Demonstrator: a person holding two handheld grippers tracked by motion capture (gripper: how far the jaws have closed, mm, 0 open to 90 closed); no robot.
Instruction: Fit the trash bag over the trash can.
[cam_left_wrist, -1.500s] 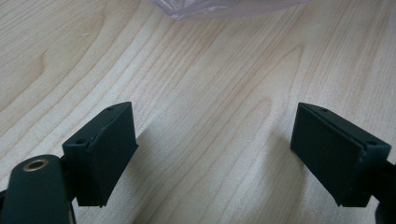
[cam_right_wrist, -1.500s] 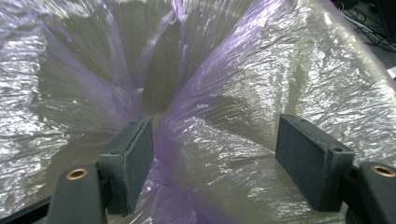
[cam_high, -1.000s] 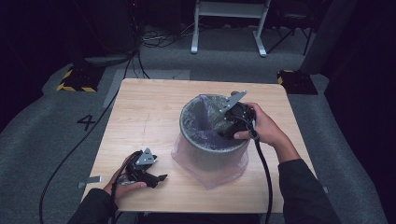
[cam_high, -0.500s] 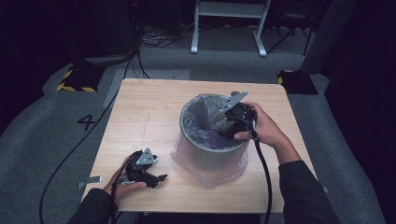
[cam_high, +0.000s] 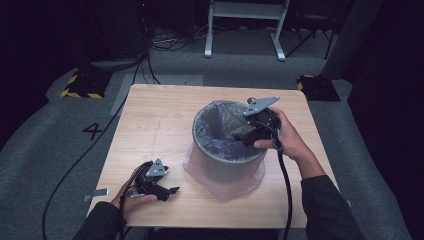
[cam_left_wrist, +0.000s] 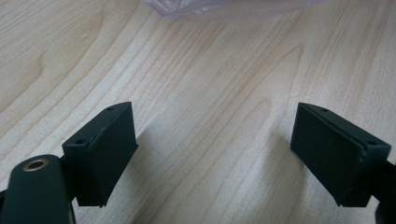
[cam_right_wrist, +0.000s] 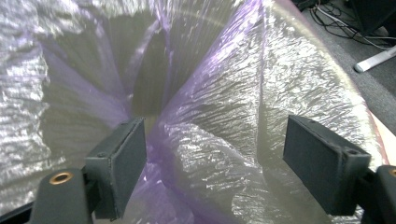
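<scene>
Bag (cam_high: 220, 172) is draping over the bin (cam_high: 227, 160) at centre frame, lining unfinished: right tool (cam_right_wrist: 215, 154) is reaching inside wide open, empty; left tool (cam_left_wrist: 229, 154) is resting open, empty, on the worktop (cam_high: 160, 120).

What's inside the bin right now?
The bin holds a purple bag lining its walls and draped over the rim, with the right tongs open, reaching into it. Folds of the bag cover the bottom, so anything lying there can't be seen.
</scene>
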